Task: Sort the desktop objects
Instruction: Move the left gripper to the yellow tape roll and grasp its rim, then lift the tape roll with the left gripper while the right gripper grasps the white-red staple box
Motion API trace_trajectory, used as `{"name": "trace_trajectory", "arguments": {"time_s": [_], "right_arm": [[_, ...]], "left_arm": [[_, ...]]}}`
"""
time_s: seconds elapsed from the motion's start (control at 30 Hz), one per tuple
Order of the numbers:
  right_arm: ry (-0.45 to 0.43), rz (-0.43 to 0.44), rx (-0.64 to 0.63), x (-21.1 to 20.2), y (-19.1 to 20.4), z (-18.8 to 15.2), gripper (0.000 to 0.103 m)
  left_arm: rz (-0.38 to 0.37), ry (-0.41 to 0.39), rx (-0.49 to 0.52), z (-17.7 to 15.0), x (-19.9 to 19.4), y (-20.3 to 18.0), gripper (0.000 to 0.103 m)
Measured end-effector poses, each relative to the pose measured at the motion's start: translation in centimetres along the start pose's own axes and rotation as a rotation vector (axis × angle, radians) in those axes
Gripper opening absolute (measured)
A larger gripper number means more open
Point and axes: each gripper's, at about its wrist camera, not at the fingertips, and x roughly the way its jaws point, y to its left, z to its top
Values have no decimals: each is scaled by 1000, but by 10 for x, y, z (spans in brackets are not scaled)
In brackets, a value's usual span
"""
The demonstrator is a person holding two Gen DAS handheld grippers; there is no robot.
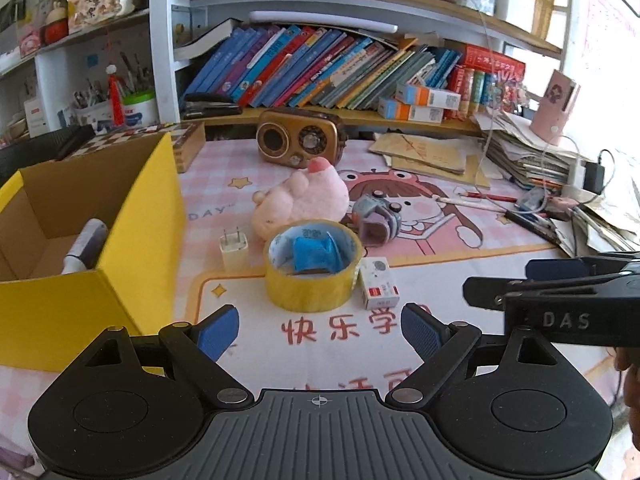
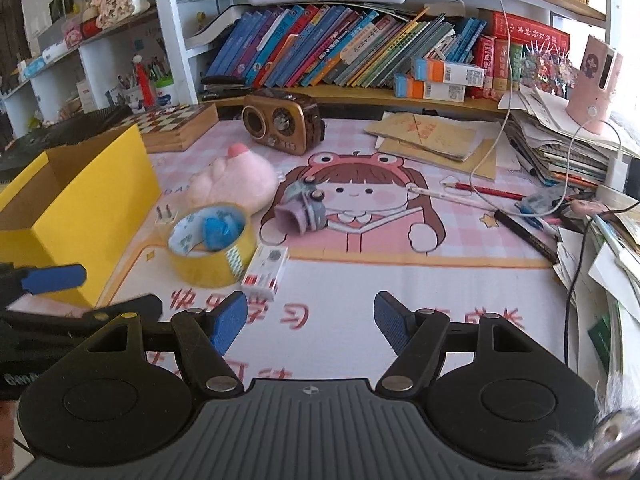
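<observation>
Tape roll [image 1: 314, 266] sits on the cartoon mat [image 1: 440, 280] at 12 o'clock from the left gripper [image 1: 320, 330], whose fingers are spread wide and empty. Right gripper [image 2: 306, 322] is likewise parted, holding nothing. Likely step: approaching; next, close on the roll and carry it to the yellow box [image 1: 132, 216] at 10 o'clock. Bookshelves [image 1: 320, 68] stand behind.

1. Tape roll [image 1: 314, 266] sits at the desk mat's [image 1: 460, 280] centre.
2. Cardboard box [image 1: 80, 248] at nine o'clock.
3. Charger plug [image 1: 233, 246] at ten, just beside.
4. Plush toy [image 1: 300, 200] at twelve; radio [image 1: 300, 138] behind it.
5. Small carton [image 1: 378, 282] at three, touching.
6. Toy camera [image 1: 376, 216] at one.
</observation>
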Motion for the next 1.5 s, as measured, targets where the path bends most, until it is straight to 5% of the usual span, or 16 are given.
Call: {"name": "trace_trajectory", "arguments": {"time_s": [1.0, 1.27, 1.5], "right_arm": [[104, 70, -47, 44, -28, 15, 71], [142, 138, -103, 64, -15, 17, 71], [105, 258, -333, 92, 10, 29, 71]], "left_arm": [[116, 154, -50, 43, 130, -9, 90], [53, 77, -76, 46, 85, 0, 90], [39, -27, -148, 50, 20, 17, 90]]}}
